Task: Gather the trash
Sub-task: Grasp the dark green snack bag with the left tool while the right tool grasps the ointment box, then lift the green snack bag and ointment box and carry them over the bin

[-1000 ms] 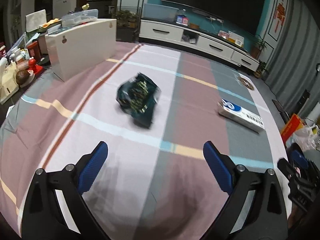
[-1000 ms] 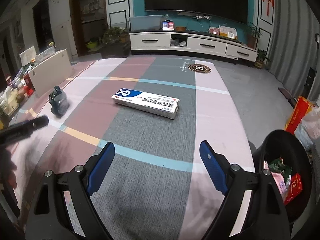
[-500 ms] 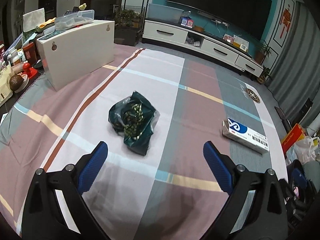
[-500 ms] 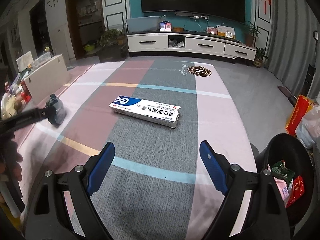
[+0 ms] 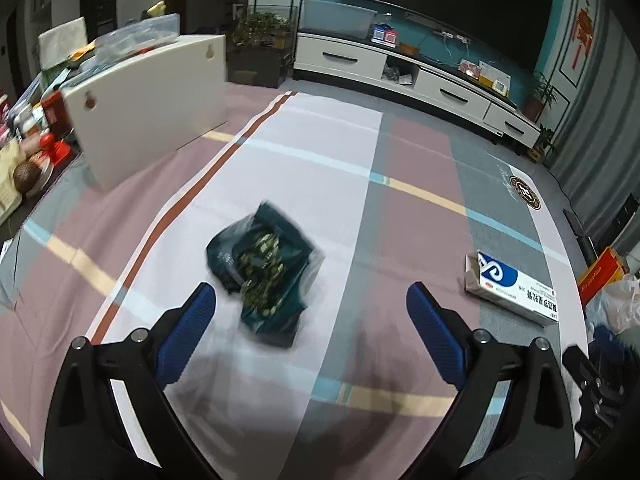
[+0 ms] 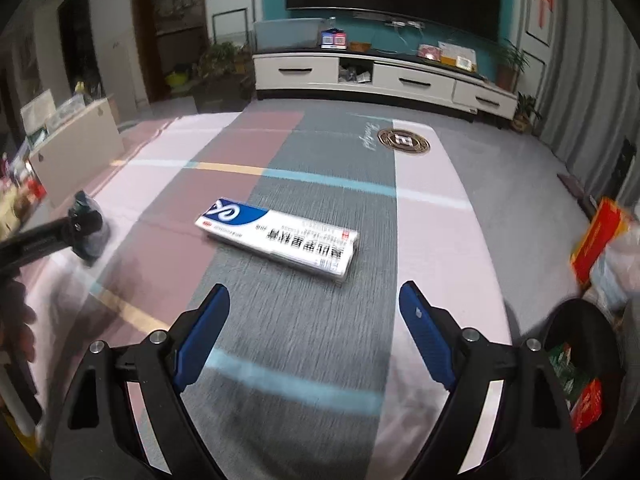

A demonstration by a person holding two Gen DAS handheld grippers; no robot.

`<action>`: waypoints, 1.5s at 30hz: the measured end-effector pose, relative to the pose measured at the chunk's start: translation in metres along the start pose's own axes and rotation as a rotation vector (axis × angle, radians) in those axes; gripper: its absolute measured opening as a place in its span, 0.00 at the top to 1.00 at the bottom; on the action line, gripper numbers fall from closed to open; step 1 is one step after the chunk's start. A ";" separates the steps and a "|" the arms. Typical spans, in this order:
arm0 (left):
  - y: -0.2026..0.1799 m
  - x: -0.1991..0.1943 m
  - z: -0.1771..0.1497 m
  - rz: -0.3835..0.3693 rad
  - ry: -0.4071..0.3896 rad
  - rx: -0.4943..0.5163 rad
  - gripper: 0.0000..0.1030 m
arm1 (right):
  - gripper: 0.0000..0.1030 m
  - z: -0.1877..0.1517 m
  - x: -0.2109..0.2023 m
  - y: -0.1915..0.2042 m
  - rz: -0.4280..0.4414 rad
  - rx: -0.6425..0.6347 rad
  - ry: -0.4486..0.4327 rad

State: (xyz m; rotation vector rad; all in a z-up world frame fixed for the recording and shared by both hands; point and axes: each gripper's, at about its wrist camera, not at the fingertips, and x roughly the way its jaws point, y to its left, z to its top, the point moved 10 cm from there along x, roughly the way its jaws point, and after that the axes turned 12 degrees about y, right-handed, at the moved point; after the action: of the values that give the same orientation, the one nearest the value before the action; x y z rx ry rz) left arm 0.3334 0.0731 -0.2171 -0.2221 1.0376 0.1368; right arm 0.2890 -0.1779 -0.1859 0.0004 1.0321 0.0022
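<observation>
A crumpled dark green snack bag (image 5: pixel 266 274) lies on the striped cloth, just ahead of my left gripper (image 5: pixel 312 300), which stands open with nothing between its blue fingers. A long white and blue box (image 6: pixel 280 240) lies flat a little beyond my right gripper (image 6: pixel 314 300), also open and empty. In the left wrist view that box (image 5: pixel 512 290) is at the right. In the right wrist view the green bag (image 6: pixel 86 228) shows at the far left, partly behind the left gripper's dark finger. A black bin (image 6: pixel 576 364) holding wrappers stands at the lower right.
A white board (image 5: pixel 148 104) stands on the cloth at the left, with clutter behind it. A white TV cabinet (image 6: pixel 380 80) runs along the far wall. A red box and plastic bags (image 6: pixel 600 240) lie on the floor at the right, beyond the cloth's edge.
Both grippers have moved forward: the green bag now sits closer to the left gripper's fingers, and the white box closer to the right one. Both stayed open.
</observation>
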 end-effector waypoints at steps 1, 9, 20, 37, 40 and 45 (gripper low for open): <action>-0.004 -0.001 0.004 0.014 -0.011 0.028 0.07 | 0.17 0.005 0.002 0.001 -0.006 -0.020 0.004; -0.014 0.016 0.012 0.015 0.018 0.067 0.14 | 0.17 0.046 0.044 0.032 0.021 -0.269 0.093; 0.006 0.031 0.012 0.064 0.038 0.022 0.49 | 0.28 0.045 0.083 0.054 0.043 -0.415 0.207; 0.007 0.000 0.017 0.047 -0.043 0.049 0.70 | 0.65 0.028 0.057 0.040 -0.017 -0.308 0.178; 0.005 -0.012 0.016 0.046 -0.064 0.065 0.70 | 0.83 0.026 0.042 0.032 -0.010 -0.243 0.143; -0.001 -0.033 0.011 0.026 -0.094 0.095 0.70 | 0.83 0.010 0.032 0.023 -0.014 -0.188 0.170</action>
State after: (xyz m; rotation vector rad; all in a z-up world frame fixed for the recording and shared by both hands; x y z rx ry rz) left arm 0.3265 0.0744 -0.1834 -0.1149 0.9508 0.1206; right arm 0.3142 -0.1544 -0.2085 -0.1810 1.1987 0.0881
